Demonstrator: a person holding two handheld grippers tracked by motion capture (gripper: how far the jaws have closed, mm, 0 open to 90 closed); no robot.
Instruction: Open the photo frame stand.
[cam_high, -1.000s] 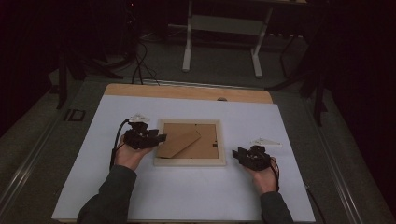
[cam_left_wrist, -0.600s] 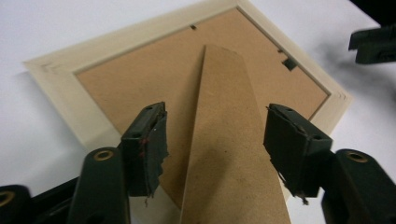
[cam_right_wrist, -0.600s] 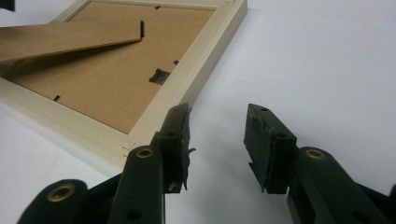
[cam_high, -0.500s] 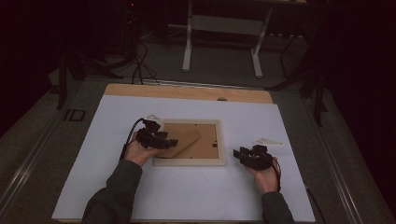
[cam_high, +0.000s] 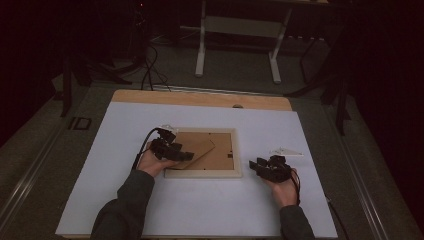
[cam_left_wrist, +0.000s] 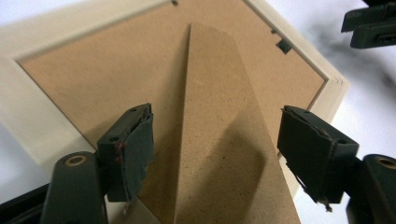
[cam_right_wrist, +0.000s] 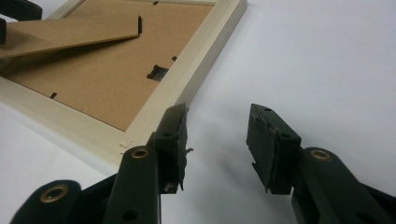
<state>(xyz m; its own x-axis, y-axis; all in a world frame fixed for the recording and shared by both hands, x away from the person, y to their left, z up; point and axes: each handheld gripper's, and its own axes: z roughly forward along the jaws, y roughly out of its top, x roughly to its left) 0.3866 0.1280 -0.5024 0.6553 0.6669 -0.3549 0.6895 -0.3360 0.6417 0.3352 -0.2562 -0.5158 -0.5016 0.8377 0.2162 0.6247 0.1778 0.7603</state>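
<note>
Currently we have the left gripper (cam_high: 186, 155) over the left part of a picture frame (cam_high: 239, 159), which lies face down near the middle of the white table (cam_high: 320, 150). Its jaws have just been opening and now stand wide, straddling the cardboard stand (cam_left_wrist: 224, 140) on the brown backing; the pads sit apart from the stand's edges, so nothing is held. We judge the step in hand to be the approach to that stand, either to lift it or to fold it flat. The next move calls for lowering and closing across the stand's width, or hooking one pad under its raised free edge, which the right gripper view shows lifted off the backing.

Further right, the frame's pale wooden border ends square, with bare table beyond it. Our right gripper (cam_high: 256, 166) rests just off the frame's right side, jaws partly open and empty, one pad close to the frame's corner (cam_right_wrist: 122, 140). Open room lies on every side of the frame; a small pale item (cam_high: 286, 151) sits beyond the right gripper.
</note>
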